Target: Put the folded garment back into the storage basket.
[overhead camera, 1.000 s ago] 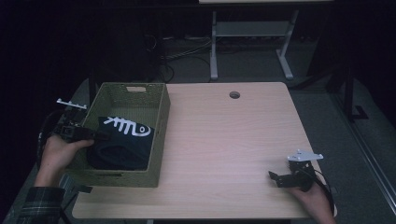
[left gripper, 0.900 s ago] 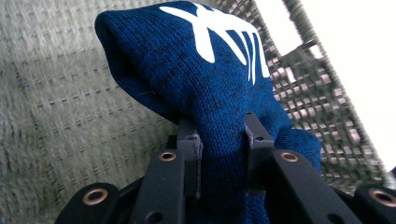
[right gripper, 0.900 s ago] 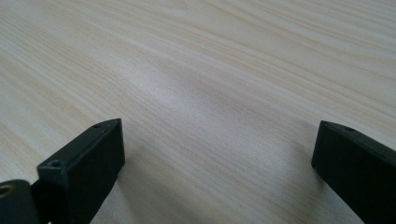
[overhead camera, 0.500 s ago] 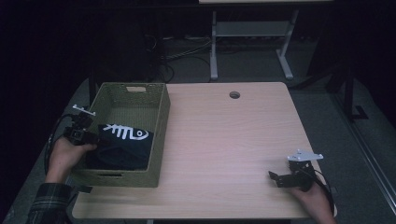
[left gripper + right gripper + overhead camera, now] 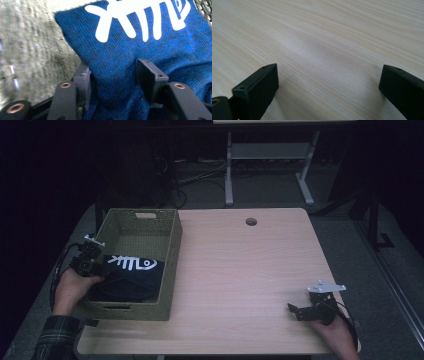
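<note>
Left tongs [image 5: 100, 269] at 9 o'clock of the worktop [image 5: 240, 270], over the woven basket's [image 5: 172, 245] left rim, jaws just been opening, blue fish-bone cloth [image 5: 140, 50] between them, pads slack, grip released. Cloth lies inside the basket, near end. Right tongs [image 5: 294, 310] at 4 o'clock, spread wide on bare wood, nothing held.

A light wooden table [image 5: 240, 270] with a pale, fine grain carries everything here. Near its far edge a round cable hole [image 5: 251, 222] is cut through the top. A woven olive-green basket [image 5: 170, 265] with a handle slot in its far wall stands directly on the left part, its left side near the table's left edge. The right gripper [image 5: 299, 310] rests low at the near right corner.
</note>
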### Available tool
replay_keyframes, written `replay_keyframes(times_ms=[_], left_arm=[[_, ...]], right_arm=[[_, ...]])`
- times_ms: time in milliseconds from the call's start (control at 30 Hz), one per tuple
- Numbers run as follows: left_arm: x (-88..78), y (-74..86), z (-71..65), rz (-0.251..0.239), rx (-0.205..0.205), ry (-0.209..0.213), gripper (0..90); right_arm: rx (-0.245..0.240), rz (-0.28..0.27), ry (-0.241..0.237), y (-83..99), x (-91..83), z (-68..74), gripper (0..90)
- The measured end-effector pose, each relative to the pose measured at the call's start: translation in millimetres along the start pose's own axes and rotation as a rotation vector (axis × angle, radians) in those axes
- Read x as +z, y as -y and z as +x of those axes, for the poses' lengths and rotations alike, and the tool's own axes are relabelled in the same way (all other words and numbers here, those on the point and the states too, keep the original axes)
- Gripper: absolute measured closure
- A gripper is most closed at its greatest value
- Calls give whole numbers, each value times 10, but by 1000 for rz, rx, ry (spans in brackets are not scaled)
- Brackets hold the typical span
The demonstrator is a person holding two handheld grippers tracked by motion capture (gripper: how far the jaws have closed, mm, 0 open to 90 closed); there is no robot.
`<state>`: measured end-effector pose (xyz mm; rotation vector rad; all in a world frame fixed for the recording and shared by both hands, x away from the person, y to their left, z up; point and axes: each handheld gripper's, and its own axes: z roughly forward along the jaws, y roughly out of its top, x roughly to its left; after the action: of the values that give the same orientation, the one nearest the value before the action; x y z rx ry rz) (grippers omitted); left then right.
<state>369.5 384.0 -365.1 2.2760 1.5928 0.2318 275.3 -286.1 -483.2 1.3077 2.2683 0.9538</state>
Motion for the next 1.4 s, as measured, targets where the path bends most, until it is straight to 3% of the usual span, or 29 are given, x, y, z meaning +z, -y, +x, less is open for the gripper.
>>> replay_keyframes(times_ms=[233,467,667,900,1200,1400], left_arm=[[-198,54,60,-81,-30,-15,399],[-328,25,-84,-148,-10,44,388],[-376,-51,-268,-191,21,82,361],[-425,-130,-528,-260,61,105,250],[-405,-281,-930,-334,125,167,162],[-360,-338,-1221,-342,178,173,134]], right_arm=[[0,0,0,0,0,0,23],[0,0,0,0,0,0,22],[-1,0,0,0,0,-1,22],[-1,0,-1,0,0,-1,22],[-1,0,1,0,-1,0,23],[2,1,1,0,-1,2,23]])
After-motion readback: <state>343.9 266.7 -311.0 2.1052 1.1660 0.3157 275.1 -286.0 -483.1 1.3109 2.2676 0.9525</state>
